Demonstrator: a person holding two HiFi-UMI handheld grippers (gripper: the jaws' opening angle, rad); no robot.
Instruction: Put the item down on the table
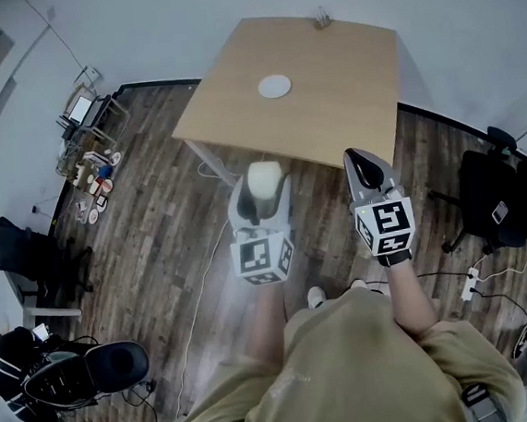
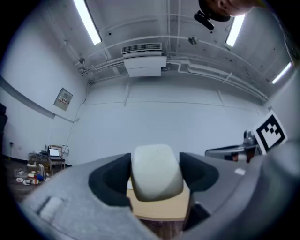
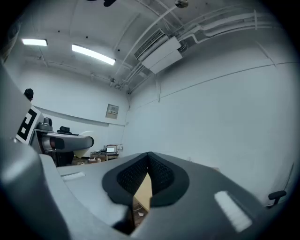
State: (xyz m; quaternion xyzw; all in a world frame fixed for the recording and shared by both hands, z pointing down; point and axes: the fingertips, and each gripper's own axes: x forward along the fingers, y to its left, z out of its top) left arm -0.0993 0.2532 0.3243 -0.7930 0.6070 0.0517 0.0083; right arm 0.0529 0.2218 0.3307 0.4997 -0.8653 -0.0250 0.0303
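Observation:
My left gripper point(image 1: 263, 189) is shut on a pale cream rounded item point(image 1: 263, 179), held in the air just short of the near edge of the light wooden table point(image 1: 328, 106). In the left gripper view the cream item point(image 2: 156, 171) fills the gap between the two black pads point(image 2: 110, 180), with the table point(image 2: 159, 206) showing below it. My right gripper point(image 1: 363, 160) is beside it to the right, over the table's near edge, with its black pads point(image 3: 161, 174) pressed together and nothing between them.
A small white round disc point(image 1: 275, 86) lies on the table's far half, and a small object point(image 1: 323, 19) stands at its back edge. Black office chairs point(image 1: 489, 198) sit right and left on the wooden floor point(image 1: 154, 225). Clutter and a small rack point(image 1: 87, 116) stand far left.

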